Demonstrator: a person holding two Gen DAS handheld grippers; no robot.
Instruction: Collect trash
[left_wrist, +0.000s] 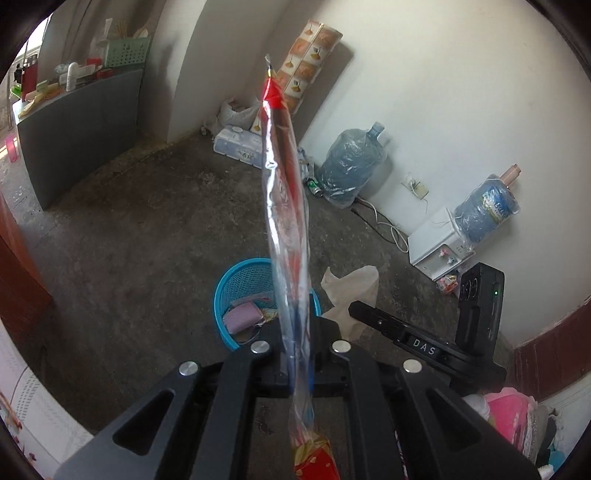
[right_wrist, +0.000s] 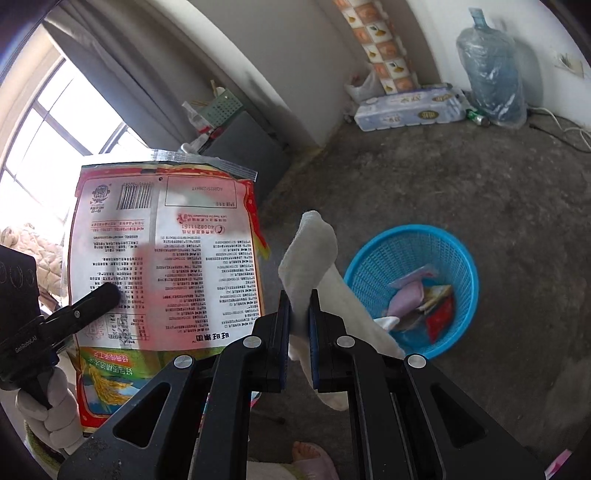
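Trash is in both tongs, and more lies in the bin (right_wrist: 410, 258), a blue mesh basket on the concrete floor (left_wrist: 147, 229), ahead of and below both tongs. In the right wrist view the bin sits just right of the right tongs' tips; in the left wrist view it shows just past the left tongs, partly behind what they carry. It already holds a lilac piece and a few wrappers.

The bag (right_wrist: 166, 258), a big red-and-white printed snack bag, is pinched flat in the left tongs (left_wrist: 297, 354), whose jaws are pressed together on its lower part. It stands up and away from them, seen edge-on in the left wrist view and broadside to the left of the right tongs.

The tissue (right_wrist: 314, 251), a crumpled white wad, is pinched in the right tongs (right_wrist: 297, 317); it rises above the jaws and hangs below them.

The step in hand looks like the carry to the bin, with both loads gripped and neither yet over the rim. Next, each load likely needs to come above the opening before the jaws part. The bag is wide against the bin's mouth, so it may need to go in end first.
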